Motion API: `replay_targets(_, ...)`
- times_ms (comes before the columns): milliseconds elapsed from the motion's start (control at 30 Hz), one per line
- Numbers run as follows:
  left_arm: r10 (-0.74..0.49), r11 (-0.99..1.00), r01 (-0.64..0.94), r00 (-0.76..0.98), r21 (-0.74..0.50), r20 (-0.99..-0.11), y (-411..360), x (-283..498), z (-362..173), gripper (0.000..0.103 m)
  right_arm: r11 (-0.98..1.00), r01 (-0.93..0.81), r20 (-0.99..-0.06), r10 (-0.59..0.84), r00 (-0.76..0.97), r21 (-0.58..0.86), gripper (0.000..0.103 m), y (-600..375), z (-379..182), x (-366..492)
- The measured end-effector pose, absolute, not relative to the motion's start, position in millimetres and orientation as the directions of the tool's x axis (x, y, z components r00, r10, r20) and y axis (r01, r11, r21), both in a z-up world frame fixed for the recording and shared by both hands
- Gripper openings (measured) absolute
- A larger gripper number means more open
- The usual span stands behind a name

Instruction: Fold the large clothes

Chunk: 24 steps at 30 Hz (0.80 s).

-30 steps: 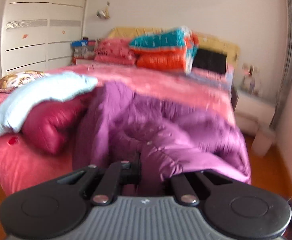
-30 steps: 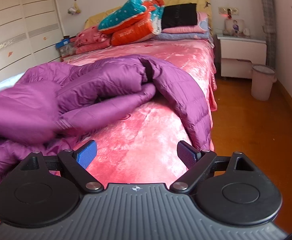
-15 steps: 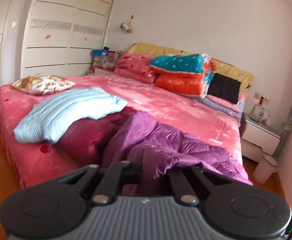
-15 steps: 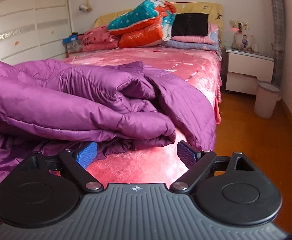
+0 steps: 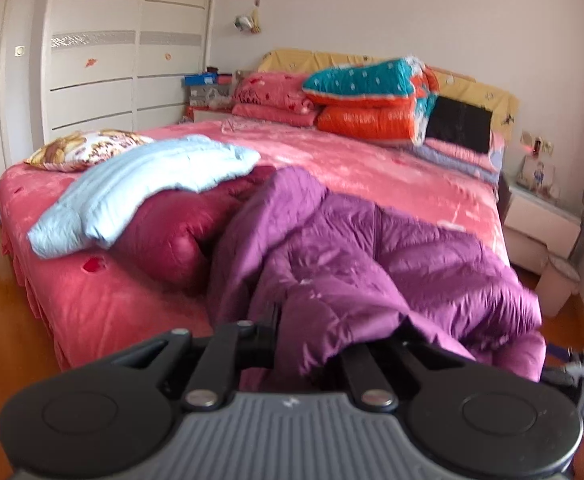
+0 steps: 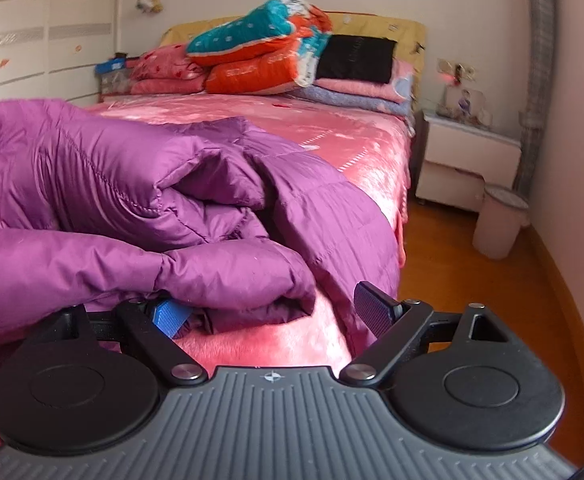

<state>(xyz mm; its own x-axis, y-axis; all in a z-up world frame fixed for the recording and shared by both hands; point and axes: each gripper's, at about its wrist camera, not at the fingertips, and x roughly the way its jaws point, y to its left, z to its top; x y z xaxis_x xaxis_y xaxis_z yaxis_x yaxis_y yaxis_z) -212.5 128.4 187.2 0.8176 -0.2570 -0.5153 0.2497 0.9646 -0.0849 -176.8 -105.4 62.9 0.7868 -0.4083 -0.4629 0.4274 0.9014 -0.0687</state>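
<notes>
A purple puffer jacket lies crumpled across the near right part of the pink bed. In the left wrist view, its near edge bunches up between the fingers of my left gripper. The jaws are opening slightly, with the fabric still pinched and hiding the fingertips. In the right wrist view, the jacket is folded over itself, and a rolled fold lies at the bed's near edge. My right gripper stands open just in front of that fold. Its left blue pad is tucked under the fabric, and its right pad is free.
A light blue jacket lies on a maroon one to the left, with a patterned pillow behind them. Stacked quilts sit at the headboard. A nightstand and bin stand on the wooden floor at the right, and a wardrobe at the left.
The purple jacket has been drawn over itself toward the right gripper. The right gripper has sunk and closed in on the fold at the bed edge. The left gripper still holds fabric.
</notes>
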Motion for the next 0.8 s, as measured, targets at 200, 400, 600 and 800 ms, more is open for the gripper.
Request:
replay_targets(200,-0.222,0.966,0.26,0.805,-0.009,-0.55,108,-207,161,0.018,0.915,0.368,-0.429,-0.403,0.808,-0.168,0.103,-103,58,-160)
replay_targets(400,-0.184,0.967,0.251,0.807,0.044,-0.562,96,-202,142,0.014,0.903,0.307,-0.336,-0.402,0.852,-0.301,0.1,-91,59,-158)
replay_targets(600,-0.2,0.966,0.257,0.811,0.028,-0.55,95,-201,145,0.003,0.909,0.231,-0.408,-0.367,0.836,-0.346,0.037,-82,56,-156)
replay_targets(800,-0.209,0.97,0.245,0.845,0.009,-0.492,110,-205,170,0.001,0.935,0.258,-0.44,-0.344,0.83,-0.243,0.023,-86,77,-179)
